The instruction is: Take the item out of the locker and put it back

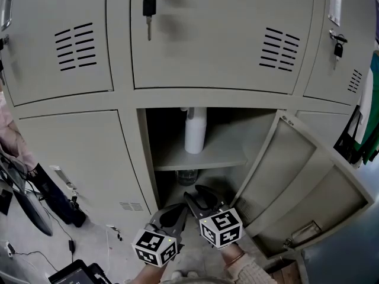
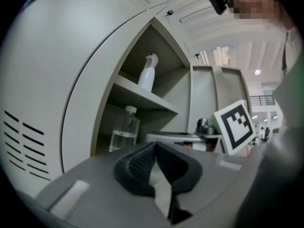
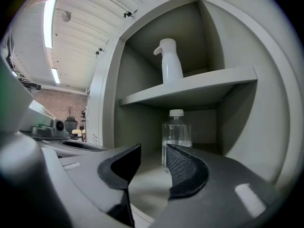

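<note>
A clear water bottle (image 3: 176, 139) with a white cap stands on the locker's lower floor, under the shelf (image 3: 190, 90); it also shows as the bottle (image 2: 124, 129) and, dimly, the bottle (image 1: 187, 176). A white spray bottle (image 3: 170, 63), (image 1: 195, 130), (image 2: 147, 73) stands upright on the shelf. My right gripper (image 3: 153, 161) is open and empty, a short way in front of the water bottle, its jaws apart. My left gripper (image 2: 154, 161) is shut with nothing in it, beside the right one at the locker's mouth. In the head view the left gripper (image 1: 176, 213) and right gripper (image 1: 194, 200) sit low at the opening.
The locker door (image 1: 296, 182) hangs open to the right. Closed locker doors surround the opening; a key (image 1: 148, 10) hangs in the lock above, another key (image 1: 338, 47) at the upper right. Cables and dark gear (image 1: 35, 200) lie on the floor at the left.
</note>
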Demonstrator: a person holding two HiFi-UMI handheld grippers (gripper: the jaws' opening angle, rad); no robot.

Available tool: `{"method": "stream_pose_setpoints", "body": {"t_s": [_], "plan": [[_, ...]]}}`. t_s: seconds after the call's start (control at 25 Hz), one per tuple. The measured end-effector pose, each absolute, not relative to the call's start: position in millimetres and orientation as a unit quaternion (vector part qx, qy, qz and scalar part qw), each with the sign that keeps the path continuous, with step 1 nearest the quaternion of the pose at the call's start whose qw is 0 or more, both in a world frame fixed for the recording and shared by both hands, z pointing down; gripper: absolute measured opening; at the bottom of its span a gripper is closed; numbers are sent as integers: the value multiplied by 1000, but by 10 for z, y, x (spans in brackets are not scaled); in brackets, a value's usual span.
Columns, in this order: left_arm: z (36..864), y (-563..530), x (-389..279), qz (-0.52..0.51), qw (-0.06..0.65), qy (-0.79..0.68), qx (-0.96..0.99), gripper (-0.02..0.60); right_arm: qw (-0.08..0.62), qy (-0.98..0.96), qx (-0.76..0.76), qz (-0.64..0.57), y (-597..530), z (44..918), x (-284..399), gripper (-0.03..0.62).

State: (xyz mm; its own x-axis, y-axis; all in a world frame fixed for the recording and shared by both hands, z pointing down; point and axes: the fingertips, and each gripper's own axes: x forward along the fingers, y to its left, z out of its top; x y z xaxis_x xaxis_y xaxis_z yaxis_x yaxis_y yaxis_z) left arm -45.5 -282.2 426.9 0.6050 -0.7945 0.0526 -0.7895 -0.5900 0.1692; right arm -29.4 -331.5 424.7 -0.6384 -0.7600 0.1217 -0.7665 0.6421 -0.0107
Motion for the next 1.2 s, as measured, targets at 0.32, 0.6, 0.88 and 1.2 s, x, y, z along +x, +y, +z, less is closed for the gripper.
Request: {"method": "stream_pose_setpoints", "body": {"t_s": [0.32,0.6,0.88,1.2], "plan": [[4316,-2877,-463,-14,90,-444,891,6,47,-896,440,39,-3690,4259,-286,352],[4330,-2976,-430,-9,86,-437,895,6,44,-892,448,47,-3990,4297,-340,430],[4355,-3074,-425,-2,85,-432,898,8,52,-886,458,52,-4259,4357,-349,449],[4374,-3122,-433,7,81,-430,899,8,69,-885,459,45,-4486,4452,-464,451]]}}
